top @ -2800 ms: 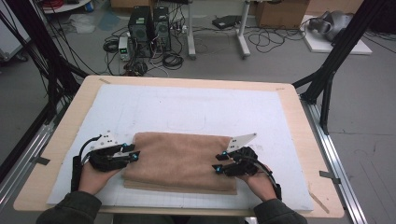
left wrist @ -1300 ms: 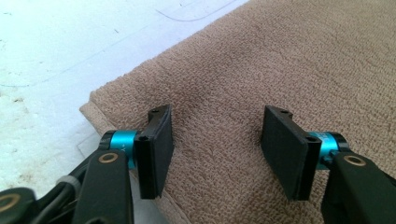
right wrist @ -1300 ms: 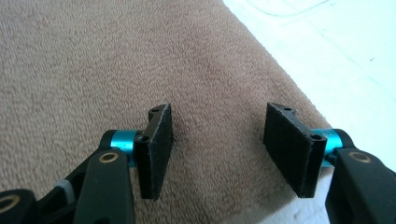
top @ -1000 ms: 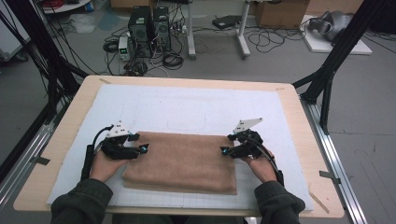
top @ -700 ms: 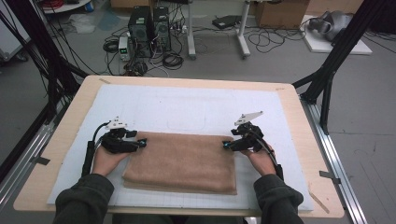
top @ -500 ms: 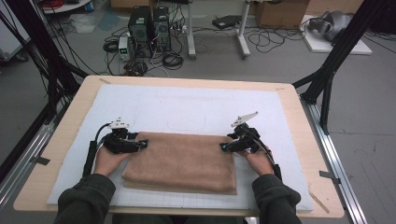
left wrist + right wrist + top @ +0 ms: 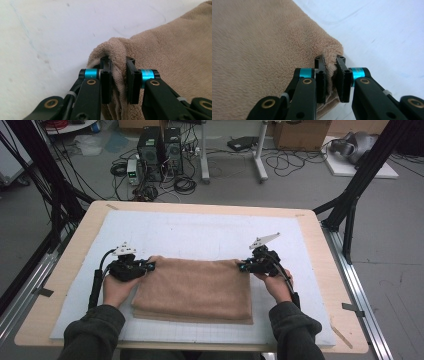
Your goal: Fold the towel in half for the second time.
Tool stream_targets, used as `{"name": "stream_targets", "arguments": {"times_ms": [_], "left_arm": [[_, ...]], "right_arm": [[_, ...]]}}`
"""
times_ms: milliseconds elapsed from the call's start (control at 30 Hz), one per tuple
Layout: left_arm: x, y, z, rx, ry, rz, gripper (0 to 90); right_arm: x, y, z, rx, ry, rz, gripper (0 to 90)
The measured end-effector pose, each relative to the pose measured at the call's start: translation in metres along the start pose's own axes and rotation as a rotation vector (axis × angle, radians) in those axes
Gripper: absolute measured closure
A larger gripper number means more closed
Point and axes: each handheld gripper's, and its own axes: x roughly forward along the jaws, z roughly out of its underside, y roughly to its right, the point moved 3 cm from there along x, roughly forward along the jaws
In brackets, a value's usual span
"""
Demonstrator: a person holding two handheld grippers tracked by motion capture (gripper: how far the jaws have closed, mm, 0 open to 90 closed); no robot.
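Observation:
A folded tan towel (image 7: 195, 289) lies on the white mat near the table's front. At its far left corner, my left gripper (image 7: 149, 265) pinches a bunched fold of the towel (image 7: 117, 67); its jaws have just been closing and now press on the cloth. My right gripper (image 7: 241, 266) grips the far right corner of the towel (image 7: 287, 45) the same way, its jaws also just closed onto the cloth. Both pairs of pads squeeze terry fabric between them. A hand and dark sleeve hold each gripper.
The white gridded mat (image 7: 210, 232) covers most of the wooden table (image 7: 320, 250). Beyond the table's far edge stand computer towers (image 7: 160, 145) and tangled cables on the floor. Black frame struts (image 7: 350, 195) rise at both sides.
Both grippers moved from the towel's sides up to its far corners and closed their jaws on the cloth there. The far left corner is now bunched up.

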Motion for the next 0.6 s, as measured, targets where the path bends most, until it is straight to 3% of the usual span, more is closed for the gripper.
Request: {"name": "stream_targets", "arguments": {"times_ms": [100,233,300,367,400,433,467,533,567,600], "left_arm": [[0.001,-0.004,-0.018,0.006,0.019,-0.019,77.6],[0.003,-0.013,-0.047,-0.001,0.081,-0.043,78.0],[0.008,-0.021,-0.060,0.011,0.096,-0.079,75.6],[0.013,-0.032,-0.067,-0.019,0.081,-0.152,56.6],[0.013,-0.035,-0.067,-0.053,0.085,-0.150,46.5],[0.013,-0.036,-0.065,-0.064,0.078,-0.140,43.2],[0.012,-0.035,-0.062,-0.043,0.063,-0.126,41.9],[0.010,-0.032,-0.054,-0.007,0.006,-0.094,42.0],[0.008,-0.029,-0.049,0.001,0.017,-0.079,42.2],[0.005,-0.026,-0.044,0.008,0.025,-0.066,43.6]], "right_arm": [[-0.004,0.008,-0.014,-0.015,0.014,0.047,80.9],[-0.012,0.022,-0.041,-0.035,0.053,0.106,80.8],[-0.013,0.033,-0.056,-0.030,0.068,0.151,74.6],[-0.009,0.044,-0.063,0.009,0.071,0.213,55.4],[-0.008,0.048,-0.063,0.043,0.080,0.231,48.6],[-0.006,0.049,-0.062,0.065,0.087,0.220,48.4],[-0.004,0.048,-0.059,0.082,0.076,0.190,46.8],[0.002,0.041,-0.053,0.064,-0.011,0.164,42.9],[0.003,0.036,-0.050,0.051,-0.031,0.149,43.4],[0.003,0.031,-0.047,0.032,-0.009,0.138,45.6]]}}
